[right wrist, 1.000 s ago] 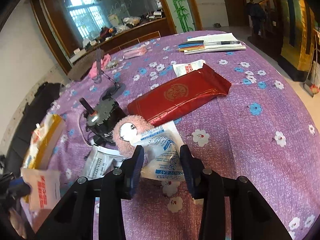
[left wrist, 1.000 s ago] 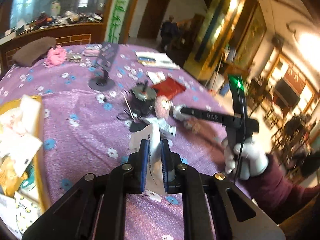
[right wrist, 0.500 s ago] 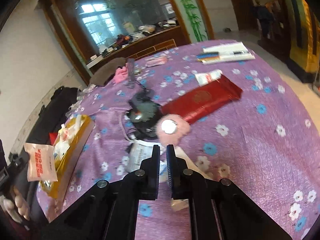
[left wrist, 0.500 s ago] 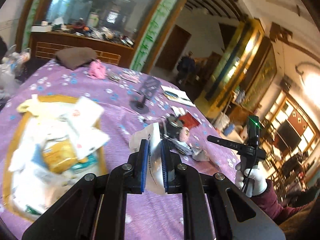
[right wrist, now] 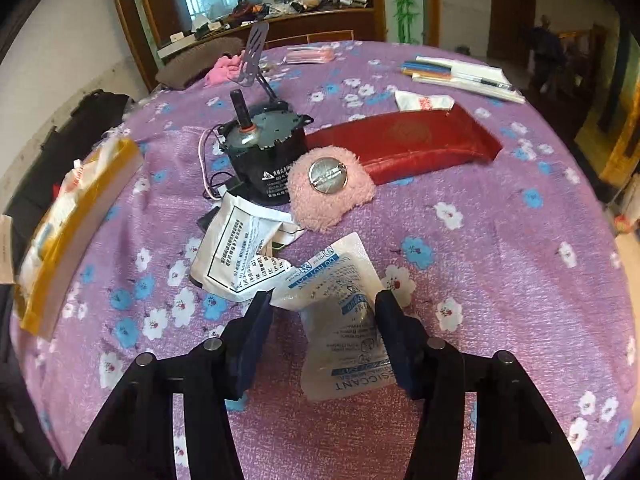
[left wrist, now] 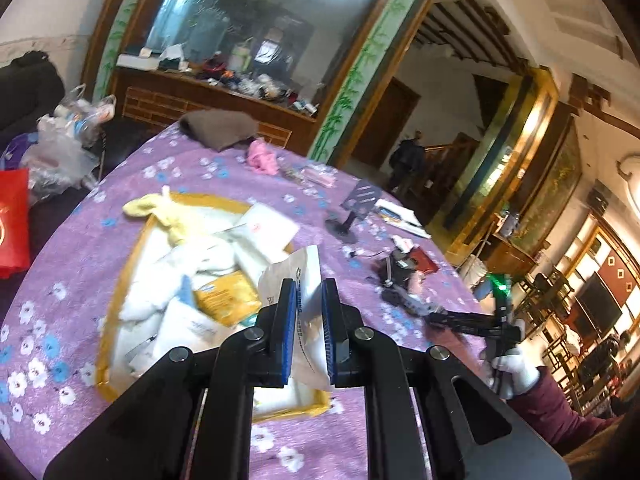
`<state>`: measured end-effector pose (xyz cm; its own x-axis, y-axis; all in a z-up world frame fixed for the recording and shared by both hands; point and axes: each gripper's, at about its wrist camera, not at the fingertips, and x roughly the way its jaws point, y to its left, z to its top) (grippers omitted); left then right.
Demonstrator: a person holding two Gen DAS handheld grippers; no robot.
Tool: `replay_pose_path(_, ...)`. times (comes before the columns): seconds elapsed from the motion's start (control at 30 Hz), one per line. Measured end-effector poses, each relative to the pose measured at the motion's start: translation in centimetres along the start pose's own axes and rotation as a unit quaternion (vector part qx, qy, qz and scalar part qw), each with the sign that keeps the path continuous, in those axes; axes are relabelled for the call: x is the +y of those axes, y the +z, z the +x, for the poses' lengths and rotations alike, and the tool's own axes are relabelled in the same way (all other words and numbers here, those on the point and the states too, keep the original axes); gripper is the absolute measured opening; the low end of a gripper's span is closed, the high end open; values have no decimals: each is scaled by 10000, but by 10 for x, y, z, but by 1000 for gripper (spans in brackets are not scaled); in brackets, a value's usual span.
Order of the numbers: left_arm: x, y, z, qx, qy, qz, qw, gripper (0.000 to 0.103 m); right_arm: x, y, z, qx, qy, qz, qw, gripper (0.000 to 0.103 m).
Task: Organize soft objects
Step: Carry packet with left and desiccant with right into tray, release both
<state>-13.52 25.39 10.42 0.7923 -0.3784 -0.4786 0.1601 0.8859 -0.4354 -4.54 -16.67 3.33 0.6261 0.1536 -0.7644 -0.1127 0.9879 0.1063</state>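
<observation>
Your left tongs (left wrist: 310, 322) are pinched tight on a white paper sachet (left wrist: 298, 280), carried above the near end of the yellow-rimmed tray (left wrist: 120, 276) that sits on the purple floral worktop (left wrist: 72, 248). Your right tongs (right wrist: 322, 326) are opening, with the desiccant packet (right wrist: 344, 320) lying flat on the worktop between the pads; neither pad looks pressed on it.

Risks, as I judge them:
- The left grip catches only the lower part of the sachet, so the rest flaps free. Let go before it is over the tray's pile and it may drop on the rim or slide onto the cloth.
- The tray is already heaped, so another light packet could slip off the pile.
- The desiccant packet is thin and flat. Closing from above may just skid the pads over the film, or nip only an edge and tear it.
- The white printed pouch (right wrist: 236, 256) overlaps the desiccant packet's far corner, so the right tongs could drag both.
- The gear motor (right wrist: 262, 156) is hard and does not belong in the tray.

Counts in the right view: one desiccant packet, one white printed pouch, one pink plush badge (right wrist: 330, 188), one red pouch (right wrist: 404, 142), one gear motor, one small white sachet (right wrist: 424, 101) behind the red pouch. One tray; its contents are too jumbled to count.
</observation>
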Motion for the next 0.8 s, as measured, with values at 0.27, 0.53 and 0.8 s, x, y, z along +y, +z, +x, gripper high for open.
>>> replay_pose_path(0.27,21,-16,21,404,609,-61,9973,10,11,6,-32,-295,63,113,9995,38)
replay_pose_path(0.53,30,-17,10,129,804,-185,9965,58,66,15,-66,-588,318,-394,9970,38)
replay_pose_path(0.8,32,-12,-38,-627,1115,-196,9916,64,152,46,-70,-655,1186,-977,9859,38)
